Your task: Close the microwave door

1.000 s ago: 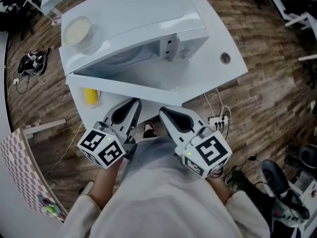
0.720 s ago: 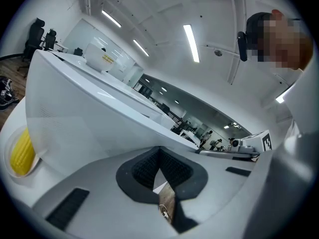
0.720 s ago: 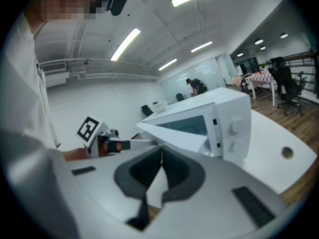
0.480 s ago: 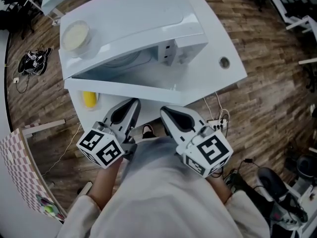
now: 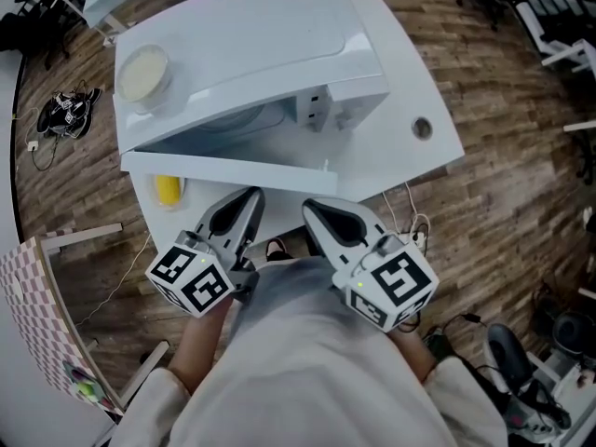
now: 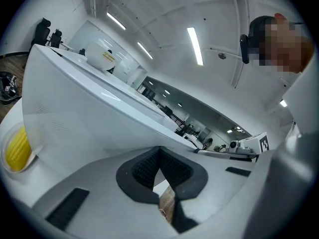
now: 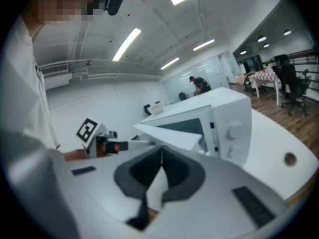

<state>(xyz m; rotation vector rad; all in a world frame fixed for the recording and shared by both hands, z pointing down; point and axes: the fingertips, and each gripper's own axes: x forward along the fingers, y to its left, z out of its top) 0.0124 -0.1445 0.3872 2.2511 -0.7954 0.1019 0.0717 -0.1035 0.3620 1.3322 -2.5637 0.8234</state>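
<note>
The white microwave point(image 5: 251, 54) stands on a white table point(image 5: 391, 147) with its door point(image 5: 233, 168) swung open toward me. Both grippers hover side by side just short of the door's outer face, near my body. The left gripper point(image 5: 250, 196) is shut with nothing in it, and so is the right gripper point(image 5: 312, 208). In the left gripper view the door point(image 6: 65, 123) fills the left side, and the left gripper point(image 6: 159, 151) has its pads pressed together. In the right gripper view the door point(image 7: 169, 133) sticks out from the microwave point(image 7: 234, 123) beyond the right gripper point(image 7: 161, 151).
A pale bowl point(image 5: 143, 68) sits on top of the microwave. A yellow object point(image 5: 169, 188) lies in a clear cup on the table under the door's hinge side. The table has a cable hole point(image 5: 423, 128) at right. Cables and a power strip point(image 5: 414, 236) lie on the wooden floor.
Almost nothing: the head view has shifted slightly, both grippers stay shut in the same place and the door stands open as before.
</note>
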